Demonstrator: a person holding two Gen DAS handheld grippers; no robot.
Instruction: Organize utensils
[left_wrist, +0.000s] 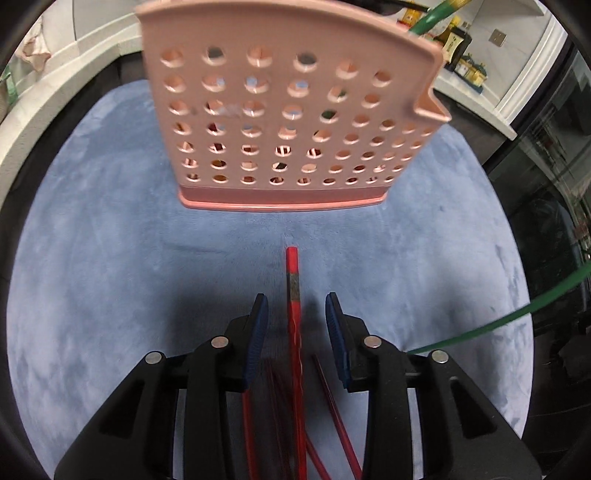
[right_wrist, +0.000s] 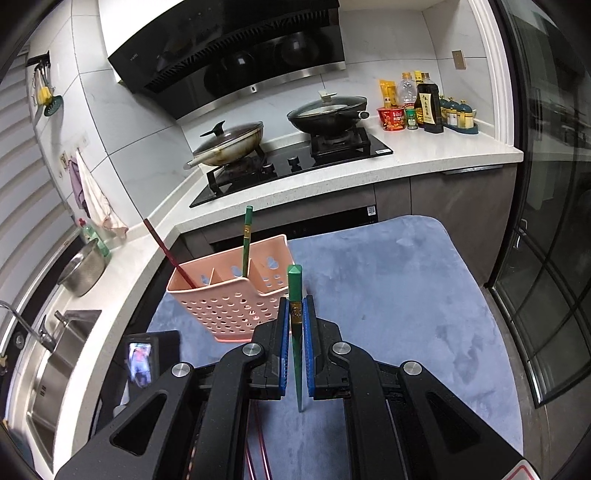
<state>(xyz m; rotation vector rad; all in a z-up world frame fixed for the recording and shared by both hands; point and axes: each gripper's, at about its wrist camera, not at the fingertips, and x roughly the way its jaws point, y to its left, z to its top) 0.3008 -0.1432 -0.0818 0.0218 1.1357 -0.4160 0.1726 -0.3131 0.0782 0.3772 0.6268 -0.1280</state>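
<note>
A pink perforated utensil holder stands on the blue mat; it fills the top of the left wrist view. It holds one dark red chopstick and one green chopstick. My right gripper is shut on a green chopstick, held above the mat just right of the holder. My left gripper is open low over the mat, straddling a red chopstick without touching it. Several more red chopsticks lie under it.
A green chopstick crosses the right of the left wrist view. Behind the mat are a stove with two lidded pans, bottles, a sink at left and a phone beside the mat.
</note>
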